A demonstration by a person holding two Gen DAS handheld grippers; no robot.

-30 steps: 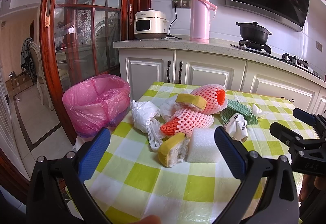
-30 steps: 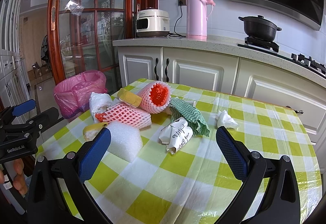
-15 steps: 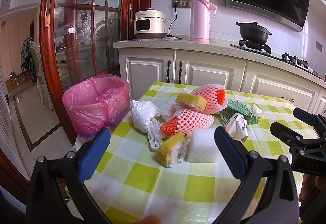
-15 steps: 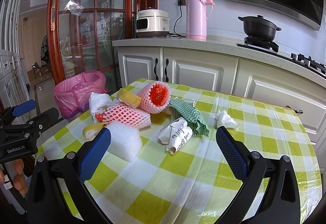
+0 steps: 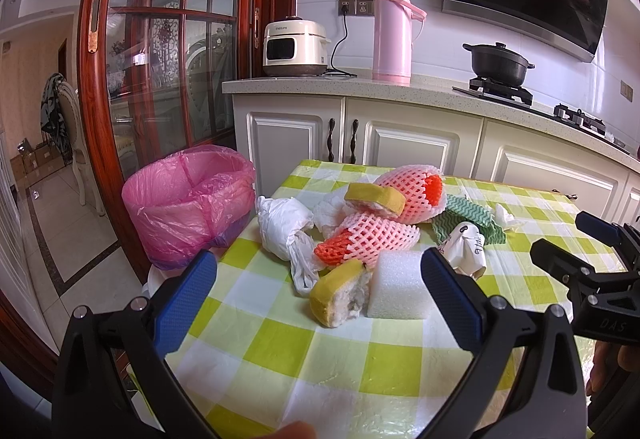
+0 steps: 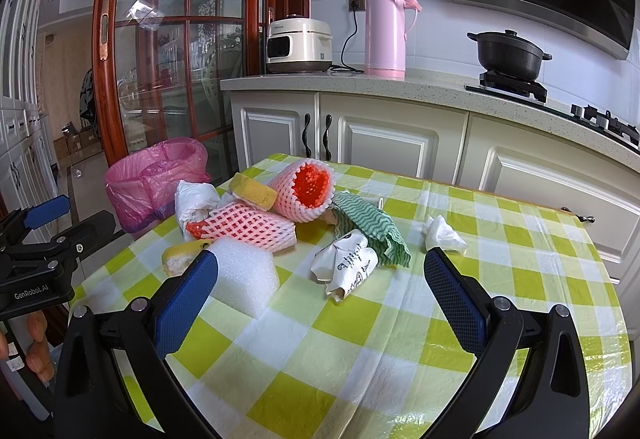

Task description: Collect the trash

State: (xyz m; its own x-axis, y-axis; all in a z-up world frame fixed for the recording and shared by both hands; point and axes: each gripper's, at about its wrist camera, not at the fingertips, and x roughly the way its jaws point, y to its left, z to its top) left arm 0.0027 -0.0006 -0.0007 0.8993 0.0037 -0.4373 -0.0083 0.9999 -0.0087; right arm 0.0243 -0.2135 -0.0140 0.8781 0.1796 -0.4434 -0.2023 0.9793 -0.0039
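A pile of trash lies on the green-checked table [image 5: 280, 351] [image 6: 360, 359]: a white foam block [image 5: 396, 289] [image 6: 246, 275], two pink foam nets [image 5: 372, 235] [image 6: 244, 227], yellow sponge pieces [image 5: 340, 297] [image 6: 254, 191], a white plastic bag [image 5: 282, 225], a crumpled paper cup [image 5: 466, 247] [image 6: 348, 265], a green cloth [image 6: 372, 229] and a tissue [image 6: 442, 235]. A bin with a pink liner [image 5: 188, 203] [image 6: 154, 179] stands left of the table. My left gripper [image 5: 318, 287] is open and empty, short of the pile. My right gripper [image 6: 320, 285] is open and empty, short of the cup.
A counter behind the table carries a rice cooker [image 5: 294, 47], a pink thermos [image 5: 394, 35] and a black pot [image 5: 498, 61] on the stove. White cabinets [image 6: 384, 143] stand under it. A red-framed glass door [image 5: 160, 59] is at the left.
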